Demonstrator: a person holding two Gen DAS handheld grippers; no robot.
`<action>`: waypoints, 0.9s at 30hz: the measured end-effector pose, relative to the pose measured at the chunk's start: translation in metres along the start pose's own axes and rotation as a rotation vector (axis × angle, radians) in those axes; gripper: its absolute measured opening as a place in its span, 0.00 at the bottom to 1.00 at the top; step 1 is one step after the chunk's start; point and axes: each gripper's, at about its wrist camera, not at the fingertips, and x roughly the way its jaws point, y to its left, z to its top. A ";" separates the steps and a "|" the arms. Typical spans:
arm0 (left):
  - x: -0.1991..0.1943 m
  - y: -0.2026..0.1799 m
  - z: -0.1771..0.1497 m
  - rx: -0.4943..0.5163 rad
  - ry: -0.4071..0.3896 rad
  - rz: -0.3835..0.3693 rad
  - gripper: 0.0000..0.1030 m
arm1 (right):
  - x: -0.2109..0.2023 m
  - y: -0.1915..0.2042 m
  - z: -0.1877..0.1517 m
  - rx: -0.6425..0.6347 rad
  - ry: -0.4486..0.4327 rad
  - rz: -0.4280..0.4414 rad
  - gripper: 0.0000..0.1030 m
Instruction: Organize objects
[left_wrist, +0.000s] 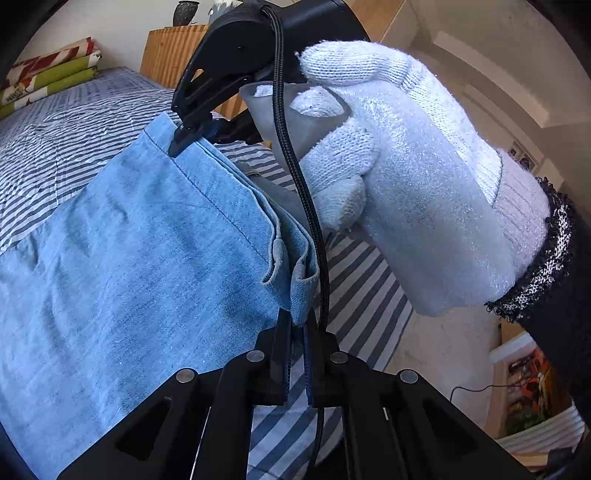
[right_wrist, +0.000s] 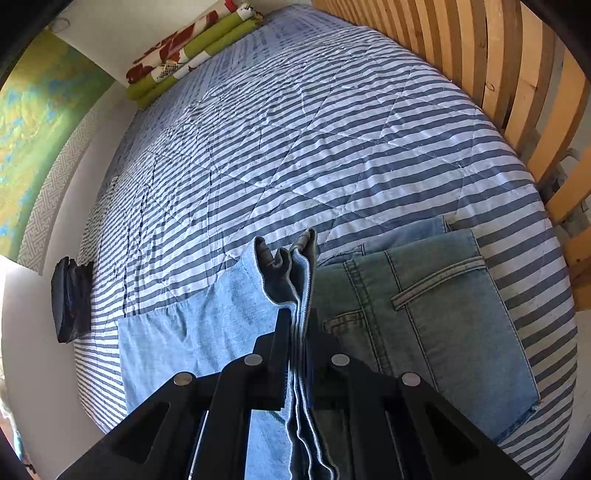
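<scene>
1. Cloth first: a light blue, thin woven garment (left_wrist: 147, 240) hangs stretched between the two tools above a bed covered with a blue-and-white striped quilt (right_wrist: 295, 129).
2. The left gripper (left_wrist: 298, 325) has its black jaws pressed together on a bunched corner of that garment; a black braided cable (left_wrist: 295, 166) runs down just beside it.
3. The right gripper (right_wrist: 298, 321) is likewise clamped on folded edges of the same fabric; in the left wrist view it shows further off (left_wrist: 183, 142), pinching the seamed top edge.
4. A hand in a white knitted glove (left_wrist: 406, 166), with a black sleeve at the wrist, holds the right tool's handle.
5. A folded pair of faded blue-green denim jeans (right_wrist: 424, 314) lies on the quilt, just to the right of the hanging garment in the right wrist view.
6. A slatted wooden bed frame (right_wrist: 498, 74) borders the quilt, and rolled green, red and white bedding (right_wrist: 184, 51) lies at the far end.
</scene>
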 end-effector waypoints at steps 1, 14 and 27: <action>0.005 0.000 0.004 -0.001 0.012 -0.002 0.05 | 0.002 -0.001 0.002 0.001 0.002 -0.007 0.06; 0.000 0.011 -0.010 0.010 0.062 -0.087 0.34 | -0.094 -0.039 -0.008 0.052 -0.185 -0.059 0.24; -0.220 0.117 -0.161 -0.259 -0.019 0.189 0.38 | -0.093 0.028 -0.106 -0.098 -0.216 -0.028 0.27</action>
